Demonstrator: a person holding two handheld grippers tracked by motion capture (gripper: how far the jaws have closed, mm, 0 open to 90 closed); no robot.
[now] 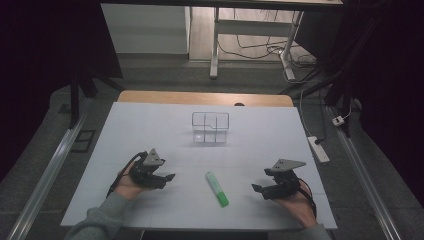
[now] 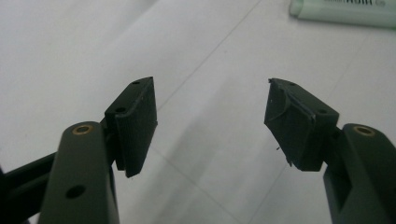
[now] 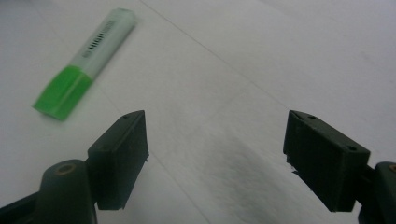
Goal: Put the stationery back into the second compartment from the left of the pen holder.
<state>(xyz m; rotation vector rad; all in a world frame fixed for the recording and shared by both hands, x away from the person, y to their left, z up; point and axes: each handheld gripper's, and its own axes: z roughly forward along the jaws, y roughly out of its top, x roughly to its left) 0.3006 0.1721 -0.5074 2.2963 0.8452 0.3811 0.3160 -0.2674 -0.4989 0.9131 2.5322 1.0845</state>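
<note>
A green highlighter [image 1: 217, 188] lies flat on the white table top [image 1: 150, 125], between my two grippers and touched by neither. In the right gripper view the highlighter [image 3: 84, 63] lies at the upper left, its bright green cap nearest the jaws. The left gripper view catches the highlighter's pale end [image 2: 343, 11] at the top right edge. My left gripper [image 1: 168, 179] rests low on the table to the marker's left, open with nothing between its jaws [image 2: 211, 122]. My right gripper [image 1: 258, 189] sits to the marker's right, open and empty as well [image 3: 216, 158].
A small clear box with compartments [image 1: 210, 127] stands on the table beyond the highlighter, toward the middle back. The table's wooden far edge [image 1: 200, 97] shows behind it. On the floor at the right lies a white power strip [image 1: 318, 149] with cables.
</note>
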